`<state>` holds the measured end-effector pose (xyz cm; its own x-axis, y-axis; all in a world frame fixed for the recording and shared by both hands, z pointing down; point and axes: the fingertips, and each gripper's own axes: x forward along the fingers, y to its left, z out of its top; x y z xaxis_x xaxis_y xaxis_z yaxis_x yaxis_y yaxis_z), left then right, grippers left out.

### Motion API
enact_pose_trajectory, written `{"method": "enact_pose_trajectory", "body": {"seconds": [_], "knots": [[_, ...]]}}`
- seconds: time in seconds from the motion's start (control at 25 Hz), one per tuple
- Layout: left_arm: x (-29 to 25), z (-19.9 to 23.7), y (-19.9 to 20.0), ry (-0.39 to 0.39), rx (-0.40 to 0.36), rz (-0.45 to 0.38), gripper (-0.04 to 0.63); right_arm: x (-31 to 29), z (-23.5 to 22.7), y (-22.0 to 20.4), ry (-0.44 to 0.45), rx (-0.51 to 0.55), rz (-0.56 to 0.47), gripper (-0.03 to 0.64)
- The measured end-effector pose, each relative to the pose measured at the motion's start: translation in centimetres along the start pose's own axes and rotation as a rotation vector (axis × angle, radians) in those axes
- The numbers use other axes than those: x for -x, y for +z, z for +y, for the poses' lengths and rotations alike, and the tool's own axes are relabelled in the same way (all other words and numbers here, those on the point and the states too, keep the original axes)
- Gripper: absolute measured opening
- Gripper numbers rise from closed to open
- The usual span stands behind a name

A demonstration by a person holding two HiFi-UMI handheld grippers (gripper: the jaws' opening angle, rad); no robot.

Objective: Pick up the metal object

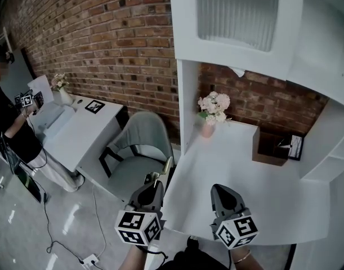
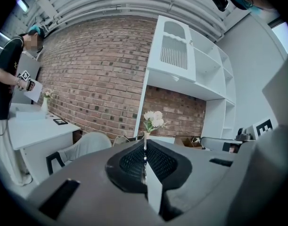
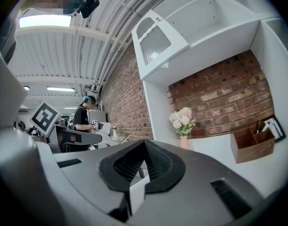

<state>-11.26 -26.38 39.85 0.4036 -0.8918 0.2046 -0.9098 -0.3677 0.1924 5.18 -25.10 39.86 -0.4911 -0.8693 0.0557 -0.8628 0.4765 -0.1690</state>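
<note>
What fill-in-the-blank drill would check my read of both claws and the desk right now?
1. The left claw is ___ on the metal object.
2. The right claw has its jaws together and holds ___.
3. On the white desk, the flowers stand in a pink ___.
4. In the head view, the wooden box sits to the ___ of the flowers.
Missing words: shut; nothing; vase; right.

The desk (image 1: 262,184) is plain white, and the wall (image 1: 104,38) behind it is red-brown brick with darker bricks mixed in (proper loft vibes). On the desk there's a pink vase (image 1: 208,129) of pale pink flowers (image 1: 214,104) and a brown box (image 1: 270,145). Off its left edge are a grey chair (image 1: 141,136) and the brassy metal object (image 1: 166,167).
</note>
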Motion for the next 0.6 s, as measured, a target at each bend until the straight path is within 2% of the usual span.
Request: {"method": "enact_pose_trajectory", "body": {"seconds": [0.24,0.6], "knots": [[0.7,-0.6,0.6,-0.007,-0.035,-0.016,0.011,0.4,0.3,0.0,-0.013,0.022,0.007,0.004],[1.1,-1.2,1.4,-0.02,-0.048,-0.036,0.011,1.0,0.5,0.8,-0.025,0.044,-0.004,0.005]]}}
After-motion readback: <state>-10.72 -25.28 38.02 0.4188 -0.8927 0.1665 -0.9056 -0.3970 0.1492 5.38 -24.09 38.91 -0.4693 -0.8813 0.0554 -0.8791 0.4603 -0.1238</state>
